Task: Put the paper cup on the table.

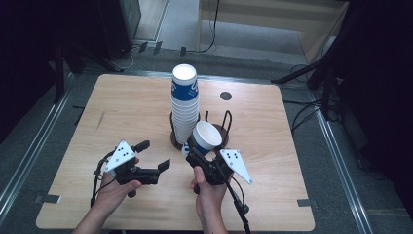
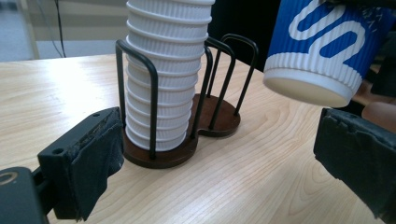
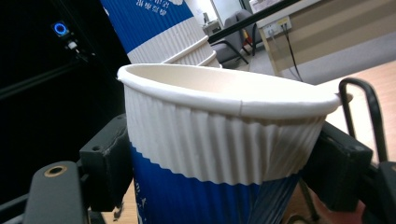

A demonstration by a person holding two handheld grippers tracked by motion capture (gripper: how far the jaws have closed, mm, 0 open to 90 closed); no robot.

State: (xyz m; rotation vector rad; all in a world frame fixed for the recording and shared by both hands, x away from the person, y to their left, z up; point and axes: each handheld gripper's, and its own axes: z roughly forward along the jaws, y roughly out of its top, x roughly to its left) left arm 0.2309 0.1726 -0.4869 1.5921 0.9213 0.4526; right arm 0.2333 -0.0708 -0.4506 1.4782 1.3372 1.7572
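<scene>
High view: wooden table on grey floor, dark surroundings.

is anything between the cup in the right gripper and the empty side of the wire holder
Nothing visible blocks it. The right gripper holds the blue-and-white ribbed paper cup tilted beside the tall stack of paper cups; the black wire holder's empty slot sits open beside that stack.

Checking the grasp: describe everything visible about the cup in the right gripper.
The cup is ribbed paper, blue with white lettering, a white ribbed band below its rolled rim, and empty. It is tilted, mouth up, off the table, beside the stack in the rack. The right gripper is shut on it, one of the fingers on each side just below the rim.
</scene>
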